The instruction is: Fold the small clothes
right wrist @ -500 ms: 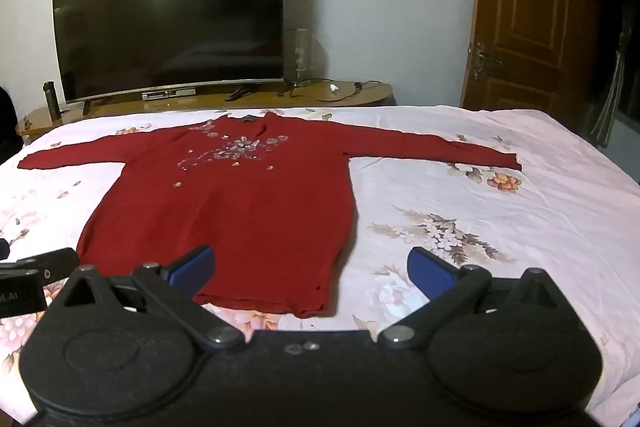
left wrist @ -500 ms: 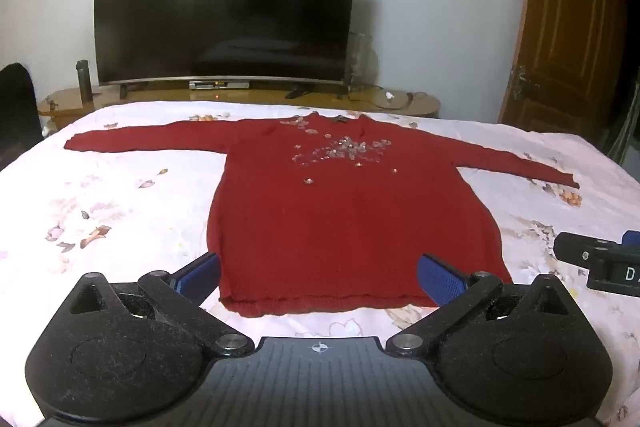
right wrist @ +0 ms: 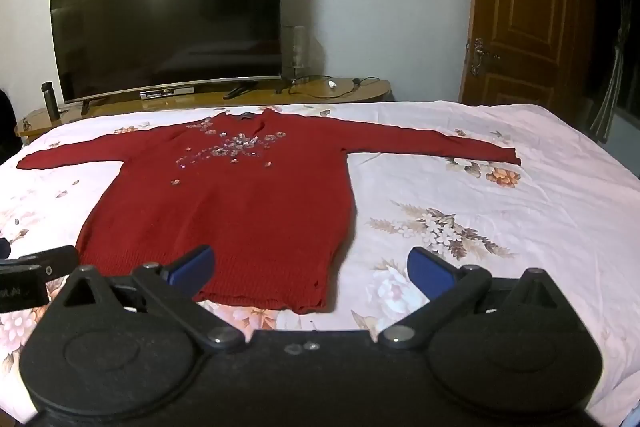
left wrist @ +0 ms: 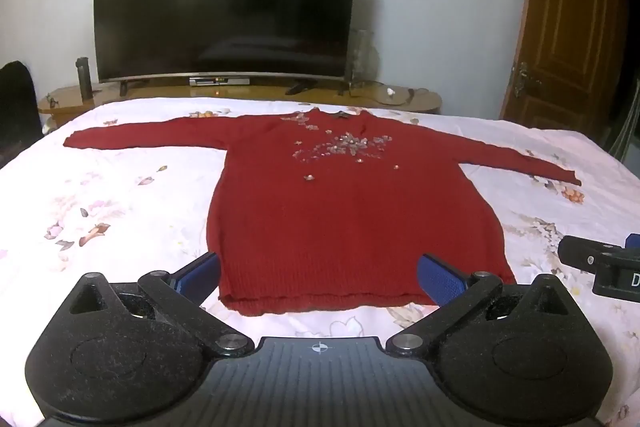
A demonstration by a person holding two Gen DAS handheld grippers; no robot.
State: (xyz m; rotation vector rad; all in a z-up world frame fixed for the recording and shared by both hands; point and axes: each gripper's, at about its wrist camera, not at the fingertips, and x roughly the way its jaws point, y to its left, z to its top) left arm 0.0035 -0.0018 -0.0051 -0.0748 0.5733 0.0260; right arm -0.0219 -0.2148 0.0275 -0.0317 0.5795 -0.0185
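A dark red knit sweater (left wrist: 344, 211) with sequins on the chest lies flat, face up, on the bed, both sleeves spread out sideways. It also shows in the right wrist view (right wrist: 232, 211). My left gripper (left wrist: 318, 277) is open and empty, hovering just before the sweater's hem, its blue pads at either side of the hem. My right gripper (right wrist: 310, 269) is open and empty near the hem's right corner. The right gripper's tip shows at the edge of the left wrist view (left wrist: 600, 263).
The bed has a pink floral sheet (left wrist: 120, 203). Behind it stand a wooden TV bench (left wrist: 400, 99) with a large curved TV (left wrist: 224, 7) and a dark bottle (left wrist: 83, 77). A brown door (right wrist: 524, 11) is at the right.
Both grippers have edged slightly forward toward the sweater's hem. The sweater has not moved.
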